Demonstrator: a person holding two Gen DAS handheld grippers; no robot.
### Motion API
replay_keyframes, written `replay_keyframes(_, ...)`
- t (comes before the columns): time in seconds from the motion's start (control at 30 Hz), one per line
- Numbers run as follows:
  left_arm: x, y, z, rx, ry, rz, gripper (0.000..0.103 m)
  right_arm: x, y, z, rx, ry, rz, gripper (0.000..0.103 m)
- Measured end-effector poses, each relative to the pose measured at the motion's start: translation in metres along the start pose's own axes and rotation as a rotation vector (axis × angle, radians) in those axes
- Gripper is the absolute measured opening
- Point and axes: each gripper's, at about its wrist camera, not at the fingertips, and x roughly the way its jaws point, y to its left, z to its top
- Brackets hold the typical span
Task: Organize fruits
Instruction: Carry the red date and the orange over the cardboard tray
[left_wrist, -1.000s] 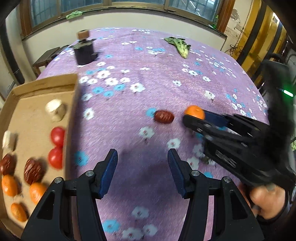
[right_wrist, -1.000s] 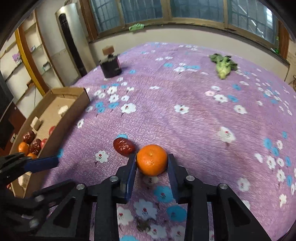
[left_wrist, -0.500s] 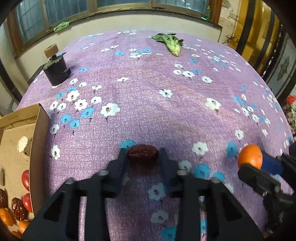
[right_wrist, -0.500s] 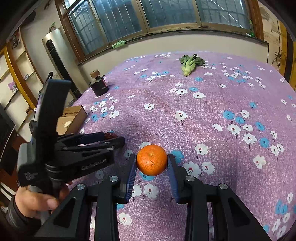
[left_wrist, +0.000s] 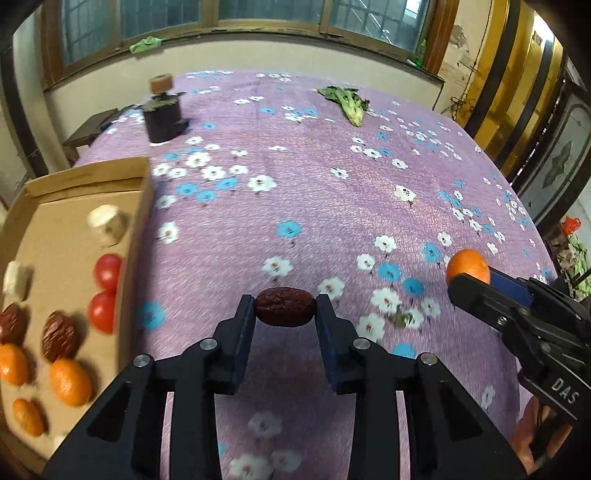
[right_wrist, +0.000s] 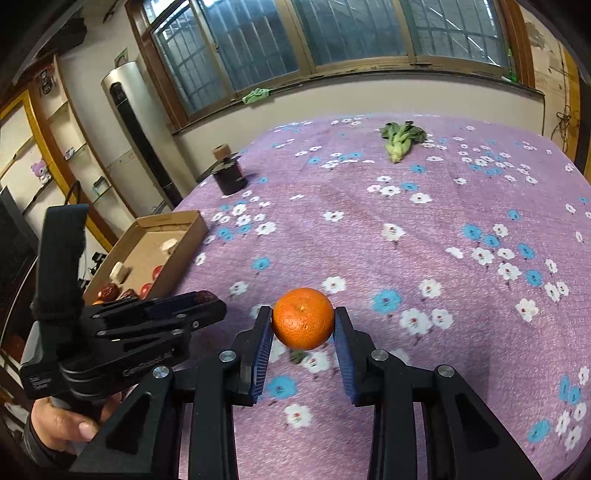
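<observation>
My left gripper is shut on a wrinkled red date and holds it above the purple flowered cloth, just right of the cardboard box. The box holds tomatoes, dates, oranges and pale chunks. My right gripper is shut on an orange, lifted off the cloth. In the left wrist view the right gripper shows at the right edge with the orange. In the right wrist view the left gripper sits low at the left, near the box.
A dark jar with a cork lid stands at the far left of the table. A leafy green vegetable lies at the far side. A small leaf scrap lies on the cloth. A person's hand grips the left handle.
My left gripper closed on the date and lifted it toward the box. My right gripper rose with the orange in it.
</observation>
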Motion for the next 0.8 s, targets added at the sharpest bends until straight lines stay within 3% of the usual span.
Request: replay_keyframes(0.8, -0.056, 0.054, -0.040, -0.090, -0.073, 0.077, 0.031, -0.001, 0.079, -0.016, -0.129, 0.022, 0.062, 0.033)
